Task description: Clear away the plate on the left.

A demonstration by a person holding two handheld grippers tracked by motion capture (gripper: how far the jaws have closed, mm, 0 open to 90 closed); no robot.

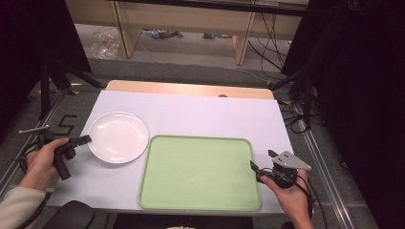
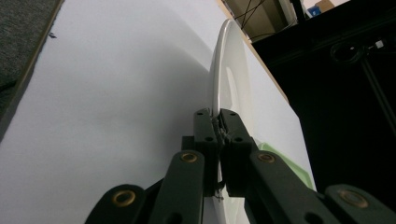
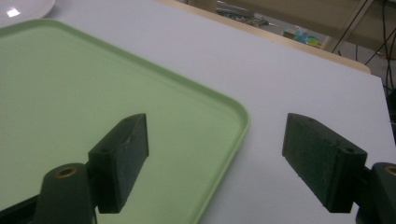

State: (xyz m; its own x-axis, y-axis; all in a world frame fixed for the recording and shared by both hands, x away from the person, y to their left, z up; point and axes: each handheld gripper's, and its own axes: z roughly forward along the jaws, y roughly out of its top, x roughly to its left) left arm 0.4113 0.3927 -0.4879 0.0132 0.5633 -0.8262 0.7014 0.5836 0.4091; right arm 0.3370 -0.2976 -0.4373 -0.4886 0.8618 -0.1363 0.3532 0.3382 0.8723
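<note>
A: L gripper (image 1: 85, 139), status?
B: Clamped on rim of white plate (image 1: 118, 137), centre-left of high frame. In left gripper view (image 2: 219, 122) jaws pinch the plate (image 2: 231, 70) edge, no gap.
A: Plate flat?
B: On the white table cover (image 1: 200, 114) in high view, just left of green tray (image 1: 199, 171); can't tell if edge is lifted.
A: R gripper (image 1: 255, 170)?
B: Lower right of frame, jaws spread wide, holding nothing. In right gripper view (image 3: 215, 158) they straddle the tray (image 3: 93, 93) rim near its corner, not touching.
</note>
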